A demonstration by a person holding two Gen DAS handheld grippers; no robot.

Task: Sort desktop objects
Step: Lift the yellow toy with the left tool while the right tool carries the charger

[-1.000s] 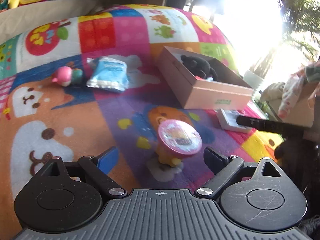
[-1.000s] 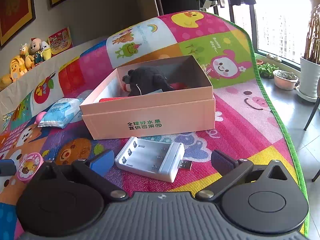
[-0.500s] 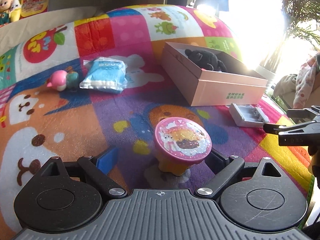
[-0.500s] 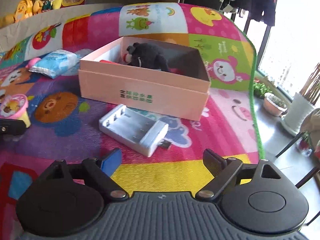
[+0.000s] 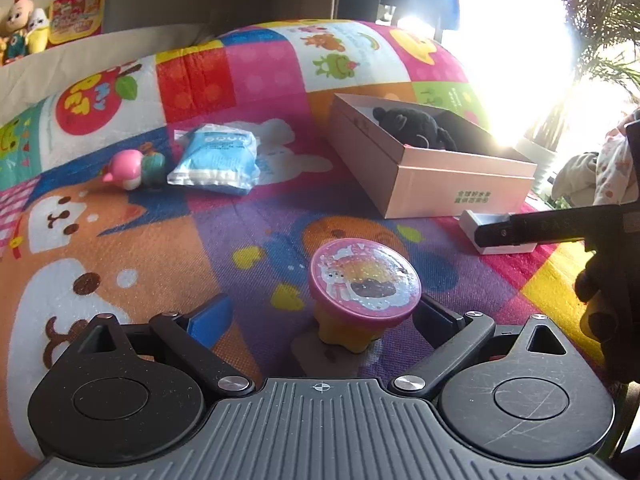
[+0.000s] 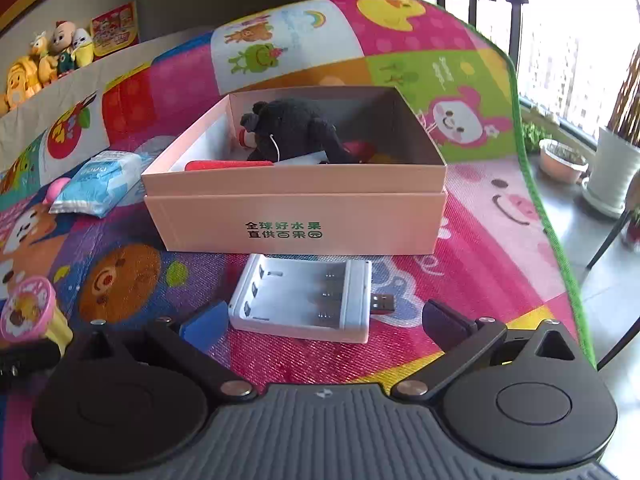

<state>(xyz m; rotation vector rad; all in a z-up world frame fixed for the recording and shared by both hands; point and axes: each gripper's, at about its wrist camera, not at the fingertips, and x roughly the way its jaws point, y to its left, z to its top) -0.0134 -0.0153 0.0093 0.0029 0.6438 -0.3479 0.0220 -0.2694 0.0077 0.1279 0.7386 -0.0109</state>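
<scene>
Left gripper (image 5: 320, 316) spread wide, straddling pink-lidded cup (image 5: 362, 280) on play mat (image 5: 160, 240), nothing clamped. Right gripper (image 6: 320, 320) wide too, white battery charger (image 6: 304, 298) between fingers, untouched. Pink box (image 6: 296, 216) just behind charger, black plush (image 6: 296, 132) inside. Blue packet (image 5: 214, 158), pink toy (image 5: 128, 164) farther left.

A: State the change at the left gripper (image 5: 324, 316).
B: It is closer to the pink-lidded toy (image 5: 364, 276) than a second ago; the toy now sits between the spread fingers.
A: And the right gripper (image 6: 320, 320)?
B: It has advanced; the white battery charger (image 6: 304, 300) now lies between its fingertips, nearer than half a second ago.
</scene>
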